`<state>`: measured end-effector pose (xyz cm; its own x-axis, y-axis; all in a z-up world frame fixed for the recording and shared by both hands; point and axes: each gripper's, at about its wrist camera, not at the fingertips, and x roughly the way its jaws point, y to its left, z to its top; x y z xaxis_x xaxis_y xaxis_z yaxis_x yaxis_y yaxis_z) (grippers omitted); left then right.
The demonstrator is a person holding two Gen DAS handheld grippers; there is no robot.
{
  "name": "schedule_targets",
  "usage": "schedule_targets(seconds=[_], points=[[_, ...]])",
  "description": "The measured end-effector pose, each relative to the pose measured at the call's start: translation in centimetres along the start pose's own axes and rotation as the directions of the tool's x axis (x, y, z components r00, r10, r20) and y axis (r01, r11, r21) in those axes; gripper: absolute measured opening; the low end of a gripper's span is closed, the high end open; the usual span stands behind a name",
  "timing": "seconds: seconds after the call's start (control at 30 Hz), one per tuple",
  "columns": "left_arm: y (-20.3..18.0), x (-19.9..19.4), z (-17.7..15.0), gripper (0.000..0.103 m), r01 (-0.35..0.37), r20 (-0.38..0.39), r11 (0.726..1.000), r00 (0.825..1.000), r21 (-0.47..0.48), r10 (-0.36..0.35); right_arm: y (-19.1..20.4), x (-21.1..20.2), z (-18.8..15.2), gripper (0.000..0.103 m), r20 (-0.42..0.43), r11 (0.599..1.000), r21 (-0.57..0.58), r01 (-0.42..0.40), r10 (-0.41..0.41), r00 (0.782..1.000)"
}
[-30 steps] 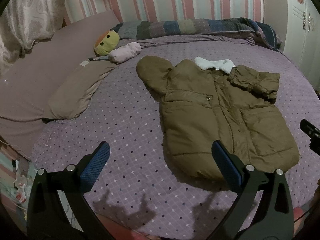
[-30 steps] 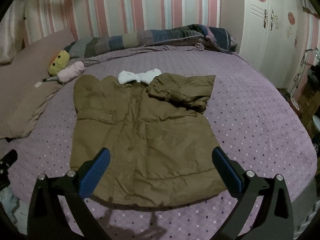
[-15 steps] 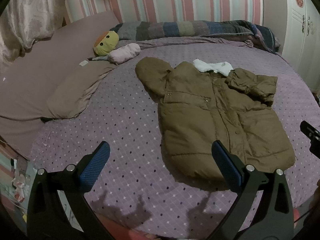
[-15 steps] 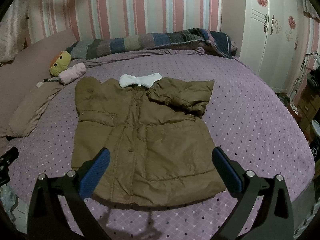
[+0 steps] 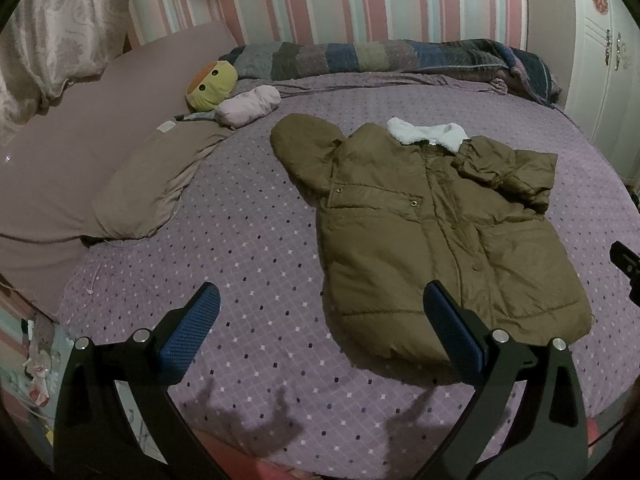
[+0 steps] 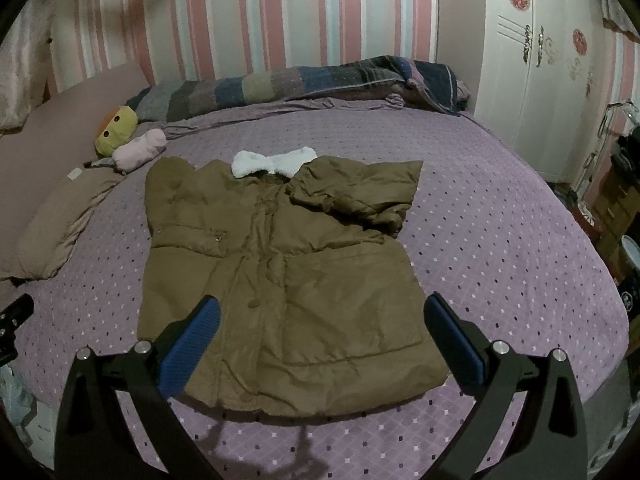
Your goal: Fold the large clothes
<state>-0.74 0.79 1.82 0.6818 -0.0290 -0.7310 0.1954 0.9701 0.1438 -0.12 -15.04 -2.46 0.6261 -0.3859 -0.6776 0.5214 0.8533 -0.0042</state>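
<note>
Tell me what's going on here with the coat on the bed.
A person holds a hand-held gripper in each hand over a bed. Both the left hand-held gripper and the right hand-held gripper are open and hold nothing. A brown coat lies flat on the bed, with one sleeve folded across its chest. Neither gripper touches it.

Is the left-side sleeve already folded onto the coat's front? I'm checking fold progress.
No: that sleeve lies out on the bedspread beside the coat, unfolded.
</note>
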Motion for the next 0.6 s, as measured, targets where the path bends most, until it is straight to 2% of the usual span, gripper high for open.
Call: schedule_targets(seconds=[0.6], points=[[0.5, 1.7, 1.3, 0.1, 0.001, -0.004, 1.0, 1.0, -0.011, -0.001, 0.2, 1.9, 0.8, 0.102, -0.025, 0.998, -0.011, -0.069, 0.069, 0.997]])
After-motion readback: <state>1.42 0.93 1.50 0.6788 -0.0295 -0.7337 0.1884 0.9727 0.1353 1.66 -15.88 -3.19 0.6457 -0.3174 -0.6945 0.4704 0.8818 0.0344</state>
